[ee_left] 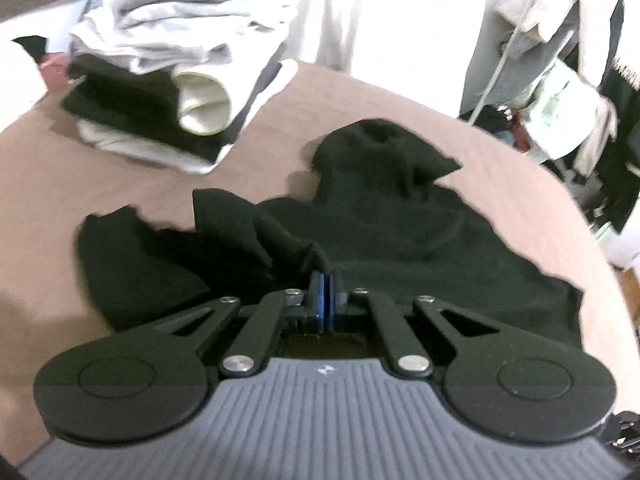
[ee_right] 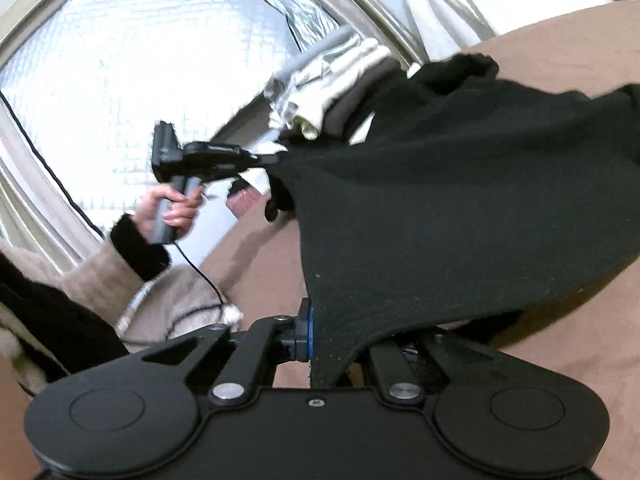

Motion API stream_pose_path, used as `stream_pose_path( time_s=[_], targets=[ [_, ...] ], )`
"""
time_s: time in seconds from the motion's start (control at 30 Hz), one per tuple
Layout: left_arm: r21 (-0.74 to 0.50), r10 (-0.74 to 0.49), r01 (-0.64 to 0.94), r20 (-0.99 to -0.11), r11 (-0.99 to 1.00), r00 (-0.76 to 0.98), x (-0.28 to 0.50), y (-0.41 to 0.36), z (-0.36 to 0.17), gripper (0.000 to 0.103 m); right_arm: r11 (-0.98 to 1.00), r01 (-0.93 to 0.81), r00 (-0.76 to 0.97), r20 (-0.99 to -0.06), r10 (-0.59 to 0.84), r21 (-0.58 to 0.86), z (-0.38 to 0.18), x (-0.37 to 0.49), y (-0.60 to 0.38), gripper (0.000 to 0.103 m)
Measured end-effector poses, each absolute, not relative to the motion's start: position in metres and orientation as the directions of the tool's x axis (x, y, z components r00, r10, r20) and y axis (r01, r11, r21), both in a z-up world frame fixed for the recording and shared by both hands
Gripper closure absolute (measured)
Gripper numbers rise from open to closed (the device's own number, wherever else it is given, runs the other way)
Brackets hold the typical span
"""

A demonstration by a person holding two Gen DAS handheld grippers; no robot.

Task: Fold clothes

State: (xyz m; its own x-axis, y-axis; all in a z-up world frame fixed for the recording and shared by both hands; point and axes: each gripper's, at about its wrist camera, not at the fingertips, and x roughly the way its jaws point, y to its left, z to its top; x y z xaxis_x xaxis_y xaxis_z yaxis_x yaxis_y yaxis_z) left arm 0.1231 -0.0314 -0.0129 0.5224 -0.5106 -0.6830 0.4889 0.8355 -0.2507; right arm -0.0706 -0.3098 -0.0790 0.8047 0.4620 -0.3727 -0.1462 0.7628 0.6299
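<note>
A big brown bed fills the room. At 10 o'clock a pile of folded clothes sits on it. At 2 o'clock coats hang on a rack. Bright light comes through a shiny silver window cover.

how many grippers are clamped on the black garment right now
2. The left gripper pinches a bunched fold of the black knit garment over the brown bed cover; the right gripper clamps another edge, stretching it taut.
</note>
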Motion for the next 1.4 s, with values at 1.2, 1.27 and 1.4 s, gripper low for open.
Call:
stream_pose_path(
  time_s=[1.2,1.27,1.4],
  targets=[
    [-0.091,-0.489,0.634,-0.724,0.768,0.487,0.082,-0.104,-0.011,0.067,0.881,0.323,0.765,-0.644,-0.028,0.345,-0.034,-0.107,-0.410,0.045],
    [-0.108,-0.548,0.680,-0.689,0.725,0.475,0.073,-0.139,-0.021,0.067,0.861,0.381,0.760,-0.644,-0.084,0.338,-0.036,-0.093,-0.446,0.045],
    [-0.101,-0.667,0.789,-0.605,0.606,0.435,0.051,-0.218,-0.038,0.059,0.803,0.433,0.762,-0.642,-0.083,0.410,-0.056,-0.063,-0.493,0.045]
  ],
)
